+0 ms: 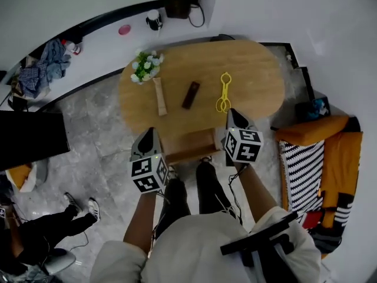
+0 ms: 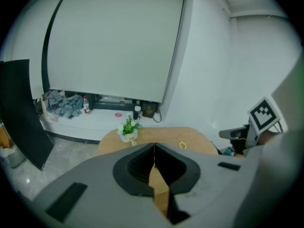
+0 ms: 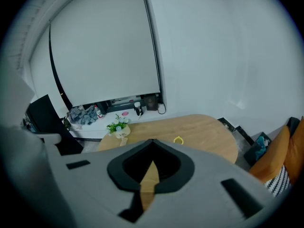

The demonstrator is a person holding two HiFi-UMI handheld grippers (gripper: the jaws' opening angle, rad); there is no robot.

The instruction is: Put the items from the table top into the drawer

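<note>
— Drawer (image 1: 189, 145): where is it from where you're standing?

— Pulled out of the near edge of the oval wooden table (image 1: 253, 63), right between the left gripper (image 1: 149, 135) and the right gripper (image 1: 233, 114). Both point down towards the table edge, each with its jaws pressed together and nothing in them; only bare wood shows through the gaps behind the tips.

— And the things on top?

— Beyond the left gripper's tip lies a tan bar (image 1: 159, 96). A dark brown bar (image 1: 190, 95) lies past the drawer, between the two grippers' lines. A pair of yellow kitchen tongs (image 1: 224, 92) lies just beyond the right gripper's tip. Further out on the left gripper's side stands a small pot of flowers (image 1: 145, 66).

— Anything you can't make out?

— What the two bars are, no. The drawer's inside is hard to read from above, and each gripper's own body hides the drawer from its own camera.

— The room?

— Grey stone floor (image 1: 106, 128). Past the table there's a white ledge (image 1: 112, 43) with a cloth heap (image 1: 44, 66) and a pink thing (image 1: 124, 29). Orange cushions (image 1: 309, 130) lie out beyond the right gripper. Another person's legs (image 1: 41, 229) are cut off behind the left one.
</note>
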